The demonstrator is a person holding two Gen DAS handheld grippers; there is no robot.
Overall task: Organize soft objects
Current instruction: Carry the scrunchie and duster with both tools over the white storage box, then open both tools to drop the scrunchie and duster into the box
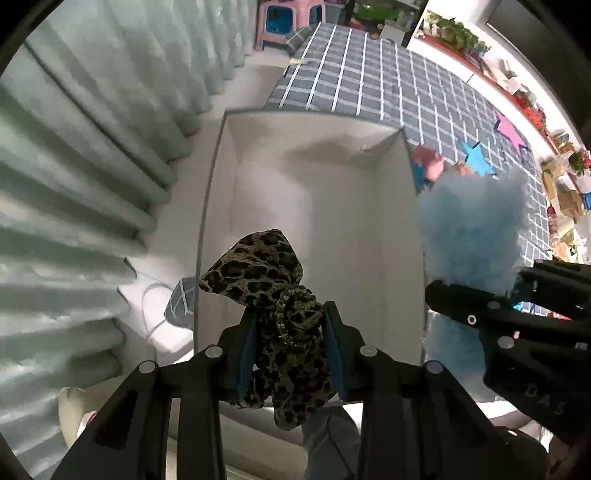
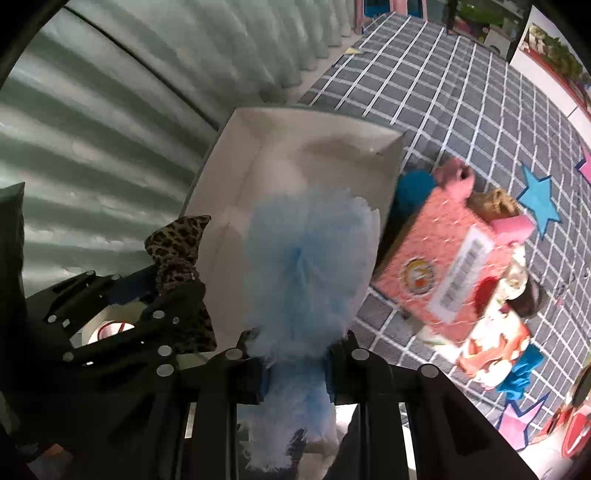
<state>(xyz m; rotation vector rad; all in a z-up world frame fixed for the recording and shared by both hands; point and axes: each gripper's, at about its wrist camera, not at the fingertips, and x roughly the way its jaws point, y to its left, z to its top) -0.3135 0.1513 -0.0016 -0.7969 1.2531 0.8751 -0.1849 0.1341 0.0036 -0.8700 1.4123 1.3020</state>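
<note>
Left wrist view shows the left hand-held gripper (image 1: 288, 325) clenched on a leopard-print scrunchie (image 1: 258, 273) hanging above the empty white box (image 1: 391, 229), while the right hand-held gripper (image 2: 295, 354) pinches a fluffy blue tulle puff (image 2: 306, 258) over the same box. Both pieces look light, limp and compressible, so a grip at the gathered middle should hold best.

Pale green curtain (image 1: 85, 155), grey checked mat (image 1: 388, 81), pink stool (image 1: 284, 22), blue star (image 2: 539, 201)
</note>
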